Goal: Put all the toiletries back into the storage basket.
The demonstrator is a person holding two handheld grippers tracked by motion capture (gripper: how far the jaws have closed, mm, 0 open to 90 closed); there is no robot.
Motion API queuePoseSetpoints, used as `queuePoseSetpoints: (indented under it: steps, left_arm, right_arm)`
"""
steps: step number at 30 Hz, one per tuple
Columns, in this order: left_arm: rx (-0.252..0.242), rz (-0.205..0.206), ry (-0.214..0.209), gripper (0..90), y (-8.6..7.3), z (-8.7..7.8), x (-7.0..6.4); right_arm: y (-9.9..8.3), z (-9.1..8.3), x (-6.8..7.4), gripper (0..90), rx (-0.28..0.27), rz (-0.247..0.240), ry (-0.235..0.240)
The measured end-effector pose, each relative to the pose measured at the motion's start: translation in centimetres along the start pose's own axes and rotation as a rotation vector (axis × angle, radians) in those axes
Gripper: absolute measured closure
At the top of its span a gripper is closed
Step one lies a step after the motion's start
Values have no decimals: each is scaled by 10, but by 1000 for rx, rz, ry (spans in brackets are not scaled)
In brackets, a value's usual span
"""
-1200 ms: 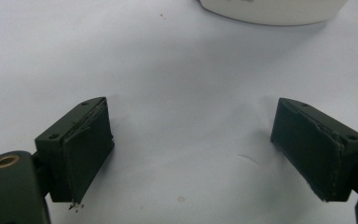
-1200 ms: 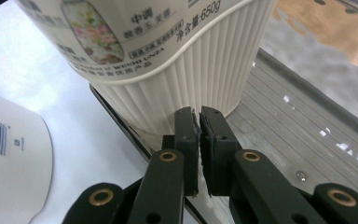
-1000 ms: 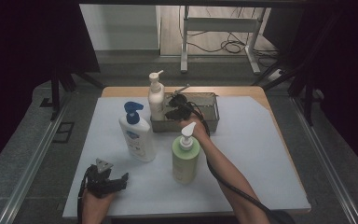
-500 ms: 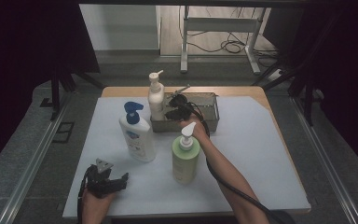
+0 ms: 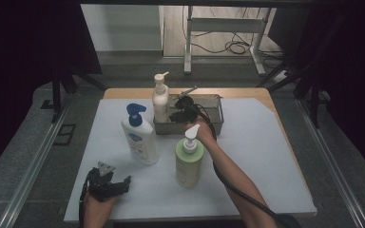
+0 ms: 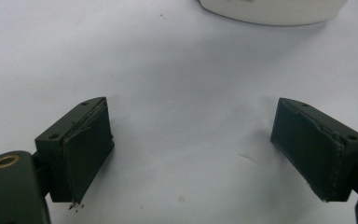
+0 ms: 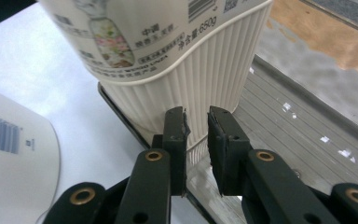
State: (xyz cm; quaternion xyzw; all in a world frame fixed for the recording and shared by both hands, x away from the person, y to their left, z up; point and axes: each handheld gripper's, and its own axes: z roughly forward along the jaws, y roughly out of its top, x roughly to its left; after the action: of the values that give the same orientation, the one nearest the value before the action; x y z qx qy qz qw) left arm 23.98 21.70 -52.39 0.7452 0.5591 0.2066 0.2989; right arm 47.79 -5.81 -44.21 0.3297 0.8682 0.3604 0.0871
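**tongs_guy:** Black jaws on the right gripper (image 7: 196, 116) are nearly closed, with just a thin slit between them. They sit low at the left end of the metal basket (image 5: 209, 124), right up against the ribbed foot of the cream pump bottle (image 7: 168, 42) that stands upright inside it. I honestly can't tell if they're nipping the basket's rim or only hovering at it. Any tips?

**benchrat:** If the bottle is what you're after, I'd say open up first, because that slit won't take the base. Go higher too, since the neck looks easier to grab than the fat ribbed part. Lift straight up so the foot clears the basket wall.

**tongs_guy:** And the left gripper (image 5: 119, 183)?

**benchrat:** It's spread wide and empty, resting on the white sheet (image 5: 256, 156) well in front of the basket. The blue-capped bottle (image 5: 139, 137) and the green bottle (image 5: 188, 161) stand between the two, so don't clip them.
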Motion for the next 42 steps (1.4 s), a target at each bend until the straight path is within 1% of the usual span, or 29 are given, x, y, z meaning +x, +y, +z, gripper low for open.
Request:
queuePoseSetpoints:
  steps: [2,4,5,6,7,8,9,10,11,12,14,15,18,20,21,22,25,31,32,42]
  left_arm:
    - [0,0,0,119,0,0,0]
    - [0,0,0,120,0,0,0]
    - [0,0,0,120,0,0,0]
    - [0,0,0,119,0,0,0]
    - [0,0,0,119,0,0,0]
    - [0,0,0,119,0,0,0]
    - [0,0,0,120,0,0,0]
    - [0,0,0,119,0,0,0]
    - [0,0,0,120,0,0,0]
    - [0,0,0,119,0,0,0]
    - [0,1,1,120,0,0,0]
    - [0,1,0,119,0,0,0]
    - [-1,1,1,120,0,0,0]
    - [-1,1,0,119,0,0,0]
    - [-1,1,1,119,0,0,0]
    - [-2,1,1,119,0,0,0]
    - [0,1,0,120,0,0,0]
    - [0,1,1,120,0,0,0]
    - [0,1,1,120,0,0,0]
    - [-2,1,1,120,0,0,0]
  right_arm:
    - [0,-1,1,756,-2,-2,1]
    - [-1,-4,3,724,-7,-8,5]
    - [-1,-4,3,724,-7,-8,5]
    - [-1,-7,4,700,-12,-18,5]
    - [-1,-7,4,700,-12,-18,5]
    - [-1,-11,5,665,-19,-23,9]
    - [-1,-11,5,665,-19,-23,9]
    - [-2,-16,5,623,-25,-25,10]
    - [-2,-18,5,601,-29,-27,14]
    - [-2,-18,5,601,-29,-27,14]
    - [-3,-24,6,564,-36,-24,22]
    - [-4,-28,5,516,-43,-28,35]
    - [-6,-34,5,467,-46,-40,44]
    - [-8,-37,4,442,-55,-45,58]
    - [-8,-37,4,442,-55,-45,58]
    - [-10,-41,5,413,-58,-48,59]
    - [-14,-45,4,369,-65,-57,62]
    - [-19,-52,4,339,-74,-56,64]
    - [-20,-55,4,323,-77,-59,65]
    - [-28,-67,5,280,-84,-75,66]
